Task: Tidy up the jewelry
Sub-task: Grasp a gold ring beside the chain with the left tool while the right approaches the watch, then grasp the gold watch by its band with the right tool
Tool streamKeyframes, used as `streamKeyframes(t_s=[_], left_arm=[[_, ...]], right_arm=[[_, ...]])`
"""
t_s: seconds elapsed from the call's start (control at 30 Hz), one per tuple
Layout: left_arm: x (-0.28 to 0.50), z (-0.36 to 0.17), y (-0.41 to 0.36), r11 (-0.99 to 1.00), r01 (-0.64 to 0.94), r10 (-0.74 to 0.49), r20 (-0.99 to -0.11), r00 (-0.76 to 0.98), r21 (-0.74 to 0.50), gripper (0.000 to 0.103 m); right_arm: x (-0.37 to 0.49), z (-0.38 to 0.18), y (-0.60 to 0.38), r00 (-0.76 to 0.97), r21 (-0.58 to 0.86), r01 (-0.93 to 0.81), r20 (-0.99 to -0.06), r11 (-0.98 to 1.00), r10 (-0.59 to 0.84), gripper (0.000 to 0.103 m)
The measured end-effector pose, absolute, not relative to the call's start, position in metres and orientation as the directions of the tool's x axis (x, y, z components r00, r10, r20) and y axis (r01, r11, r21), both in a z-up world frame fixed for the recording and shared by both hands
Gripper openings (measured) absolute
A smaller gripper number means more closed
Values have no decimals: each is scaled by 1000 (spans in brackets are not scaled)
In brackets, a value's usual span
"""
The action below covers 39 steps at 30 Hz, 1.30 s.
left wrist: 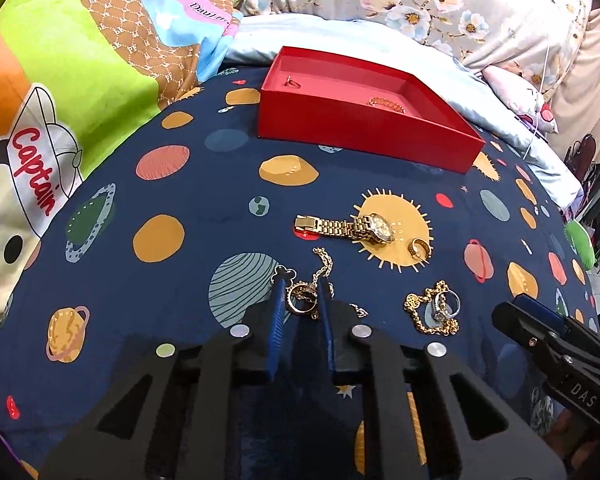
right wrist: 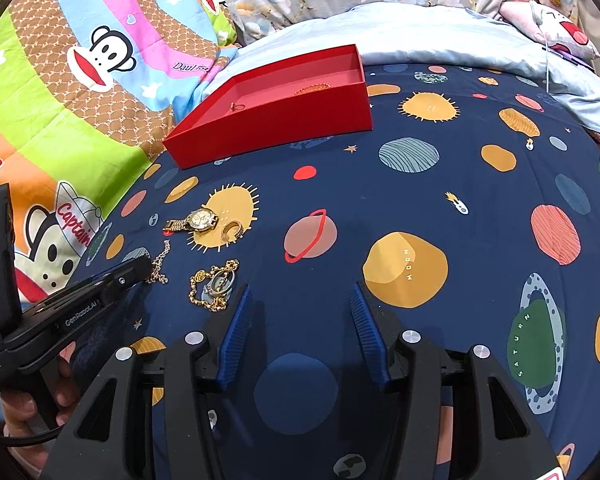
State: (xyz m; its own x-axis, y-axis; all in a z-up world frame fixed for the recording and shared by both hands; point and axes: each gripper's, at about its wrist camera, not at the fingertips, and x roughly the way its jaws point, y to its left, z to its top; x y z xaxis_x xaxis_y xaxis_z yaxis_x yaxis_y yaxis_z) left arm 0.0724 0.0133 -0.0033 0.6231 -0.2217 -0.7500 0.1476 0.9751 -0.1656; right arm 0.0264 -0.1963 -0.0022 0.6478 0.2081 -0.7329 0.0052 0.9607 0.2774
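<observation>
My left gripper point(left wrist: 302, 285) is low over the navy planet-print bedsheet point(left wrist: 188, 280). Its blue pads are closed against a gold ring point(left wrist: 299, 299) that lies on a gold chain necklace point(left wrist: 324, 258). In the right wrist view its tip point(right wrist: 142, 267) touches that chain point(right wrist: 161, 264). My right gripper point(right wrist: 300, 292) stands open over bare sheet, holding nothing. A gold watch point(left wrist: 352, 228), a second gold ring point(left wrist: 419, 249) and a gold bracelet with a silver ring point(left wrist: 438, 312) lie loose. The red box point(left wrist: 360, 136) holds a small ring point(left wrist: 292, 83) and a gold bracelet point(left wrist: 387, 104).
A cartoon-monkey quilt point(left wrist: 80, 80) borders the sheet on the left. A pale blue blanket point(left wrist: 332, 36) and a floral cloth point(left wrist: 420, 4) lie behind the box. A pillow point(right wrist: 556, 28) is at the back right. A hand point(right wrist: 24, 412) holds the left gripper's handle.
</observation>
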Motion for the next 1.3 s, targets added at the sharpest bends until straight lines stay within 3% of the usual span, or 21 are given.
streamKeyframes(t_s=[0.33,0.7,1.27,1.3], left_arm=[[59,13,25,969,158,-247,-728,640,-190,15],[59,11,53,976,100,-212,-732,648,-195,16],[65,-6,64,974,76,-212,-746,631,-212,16],[65,-6,64,975,77,-211,-746,631,-211,16]], right_arm=[[26,3,-189,662,269,-21,-718,963,215,51],[59,16,-143,641,279,-175,-696,944,324,51],[128,1,-103,519,131,-416,-778,900,354,51],[129,0,-102,514,130,-421,-781,898,354,47]])
